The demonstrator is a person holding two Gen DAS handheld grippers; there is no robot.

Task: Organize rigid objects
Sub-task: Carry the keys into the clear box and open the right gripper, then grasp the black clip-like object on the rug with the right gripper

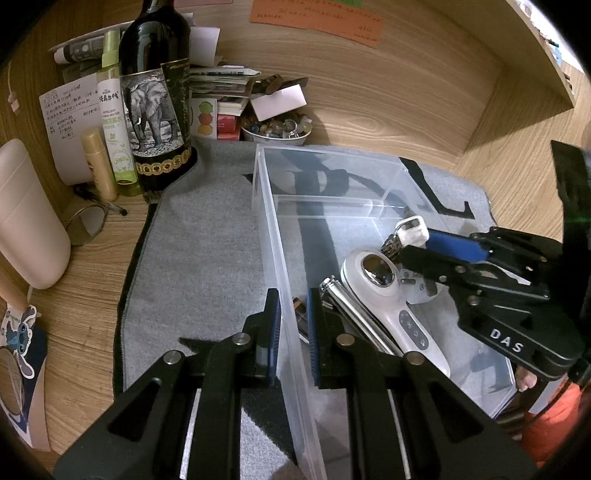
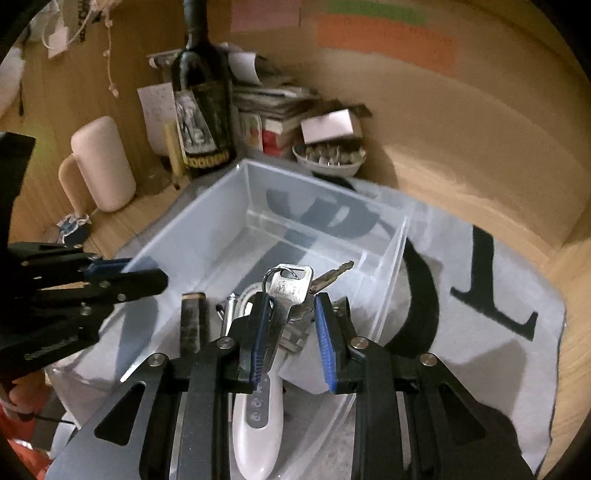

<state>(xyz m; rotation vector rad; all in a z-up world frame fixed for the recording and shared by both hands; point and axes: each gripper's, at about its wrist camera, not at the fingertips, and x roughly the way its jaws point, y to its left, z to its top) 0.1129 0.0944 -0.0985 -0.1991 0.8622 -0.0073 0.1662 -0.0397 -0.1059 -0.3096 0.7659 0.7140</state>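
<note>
Keys [image 2: 291, 291], white massager [image 1: 384, 291] inside clear bin [image 1: 273, 229]

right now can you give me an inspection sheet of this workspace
surface: wooden desk with a grey mat under the bin
job's things: clear bin holds a white handheld device, nail clippers and a small dark item; key bunch is over the bin
clutter: wine bottle, spray bottle, bowl of beads, paper stack, pen
grippers: left gripper clamps the bin wall; right gripper holds the keys
cables: nothing seen
surroundings: orange notes on the wooden back panel
</note>
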